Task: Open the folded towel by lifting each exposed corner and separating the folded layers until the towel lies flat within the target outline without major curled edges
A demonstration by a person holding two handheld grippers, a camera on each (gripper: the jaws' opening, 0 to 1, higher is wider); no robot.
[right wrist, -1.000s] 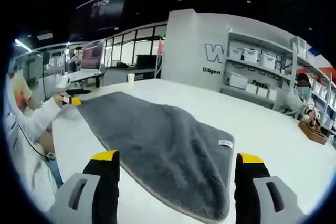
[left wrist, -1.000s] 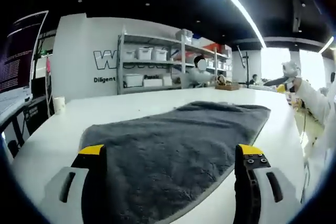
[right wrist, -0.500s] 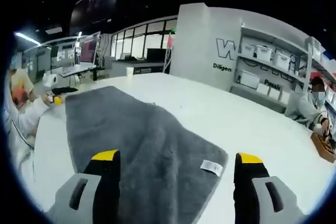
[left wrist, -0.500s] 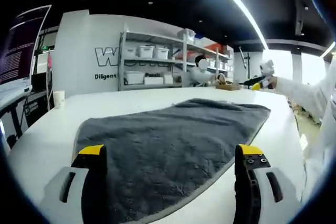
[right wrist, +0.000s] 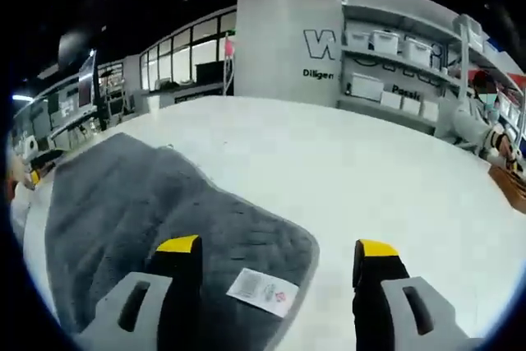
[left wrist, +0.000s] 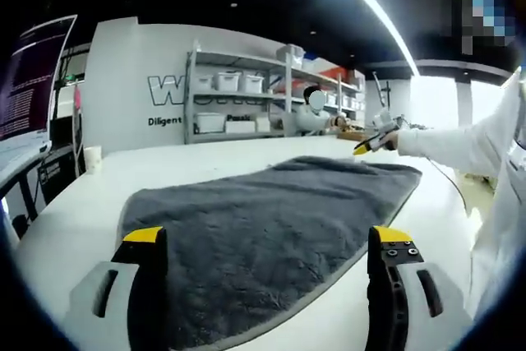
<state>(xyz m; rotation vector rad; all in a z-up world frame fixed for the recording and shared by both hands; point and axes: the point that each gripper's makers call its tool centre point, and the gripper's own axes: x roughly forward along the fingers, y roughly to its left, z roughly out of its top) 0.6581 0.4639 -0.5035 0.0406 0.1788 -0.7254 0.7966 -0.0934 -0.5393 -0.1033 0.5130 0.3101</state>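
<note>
White worktop (left wrist: 246, 162), grey towel (left wrist: 271, 236) spread flat across it. Left hand-held gripper (left wrist: 267, 240) wide apart above near edge. Right hand-held gripper (right wrist: 278, 246) wide apart over label (right wrist: 261, 292) corner, gripping nothing.

My left gripper view sits low over the white table (left wrist: 205, 166), looking forward between its jaws along the length of the grey towel (left wrist: 263, 236), toward the shelves (left wrist: 246, 104) on the back wall. The right gripper (left wrist: 367, 145) comes in from the right, over the towel's far end. My right gripper view is much closer in, tilted down at a towel corner with a white label (right wrist: 261, 292) just ahead of its jaws. Both views share the towel (right wrist: 131, 219), the table (right wrist: 362, 170) and the shelves (right wrist: 403, 55).
</note>
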